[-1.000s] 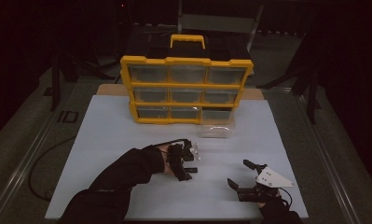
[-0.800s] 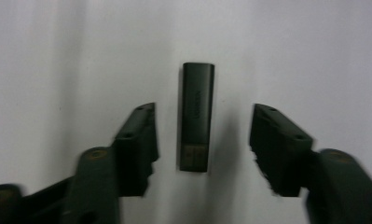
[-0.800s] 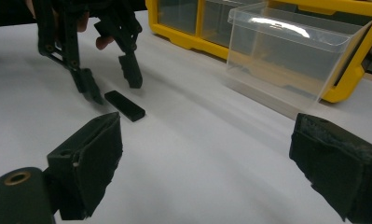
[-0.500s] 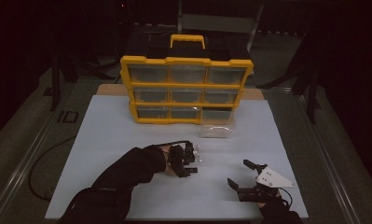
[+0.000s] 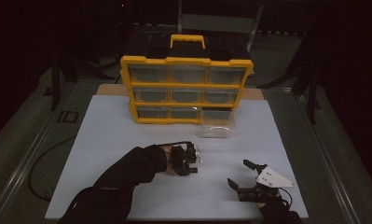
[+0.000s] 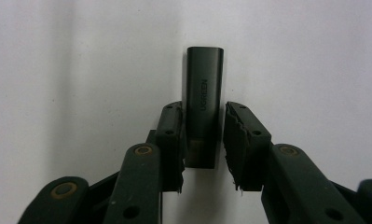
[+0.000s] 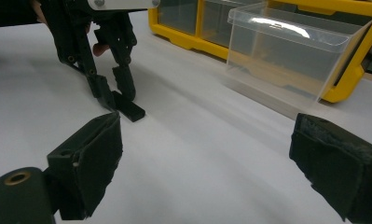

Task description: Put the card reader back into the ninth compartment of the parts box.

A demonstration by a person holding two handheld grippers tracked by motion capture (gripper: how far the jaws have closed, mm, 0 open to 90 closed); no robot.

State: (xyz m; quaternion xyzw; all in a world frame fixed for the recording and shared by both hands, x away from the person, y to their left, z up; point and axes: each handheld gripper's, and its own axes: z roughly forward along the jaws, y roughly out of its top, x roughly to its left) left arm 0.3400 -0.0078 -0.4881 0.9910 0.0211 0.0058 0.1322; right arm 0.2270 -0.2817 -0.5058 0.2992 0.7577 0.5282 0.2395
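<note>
Now the left tongs (image 6: 203,140) straddle a dark adapter (image 6: 203,102) on the bench (image 5: 127,140), slightly parted; the right tongs (image 5: 242,176) gape wide, empty.

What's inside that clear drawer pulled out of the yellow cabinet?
The clear drawer looks empty: through its walls I see only the yellow cabinet behind it and the white table below. Its far corners are hard to make out. The other drawers are too dim to judge.

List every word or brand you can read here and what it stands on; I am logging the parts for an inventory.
"UGREEN", printed lengthwise on the small dark grey metal adapter lying between the left gripper jaws.
The yellow plastic drawer organiser and its pulled-out clear plastic drawer show no readable text.
</note>
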